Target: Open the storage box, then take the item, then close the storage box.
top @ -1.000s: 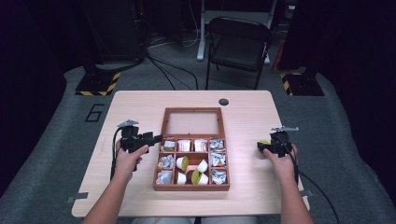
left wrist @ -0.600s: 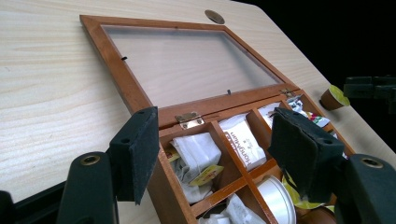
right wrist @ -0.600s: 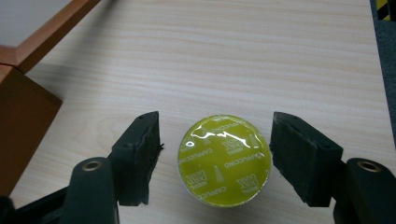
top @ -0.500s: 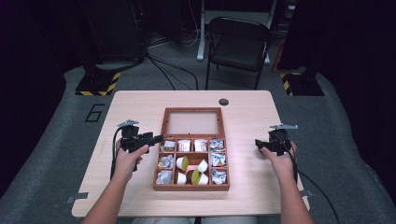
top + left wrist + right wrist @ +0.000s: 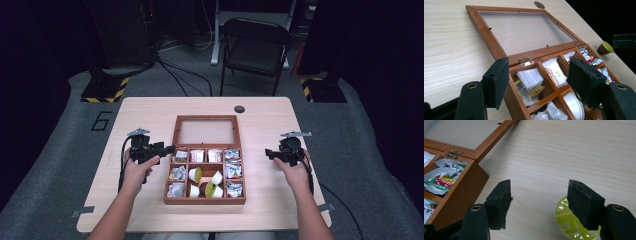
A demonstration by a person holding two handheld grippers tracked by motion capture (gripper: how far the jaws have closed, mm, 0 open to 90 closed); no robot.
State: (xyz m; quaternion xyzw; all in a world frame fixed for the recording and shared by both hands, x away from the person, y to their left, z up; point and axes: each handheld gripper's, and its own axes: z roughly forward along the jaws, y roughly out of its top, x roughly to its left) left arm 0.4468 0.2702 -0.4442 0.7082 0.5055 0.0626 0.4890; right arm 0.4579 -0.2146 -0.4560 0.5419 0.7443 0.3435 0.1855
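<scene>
The right tongs [image 5: 537, 202] have just been closing but stay apart with nothing between, a green pod [image 5: 567, 223] under one side. The left tongs [image 5: 537, 83] gape apart over the box [image 5: 515, 98] corner.

A large dark numeral "6" is marked on the grey floor mat [image 5: 101, 120] left of the light wooden table. A white paper sachet [image 5: 555, 71] in the brown wooden compartment box [image 5: 499, 50] carries brown lettering, too tilted to read surely. Small print rings the yellow-green foil capsule lid [image 5: 570, 222], illegible
</scene>
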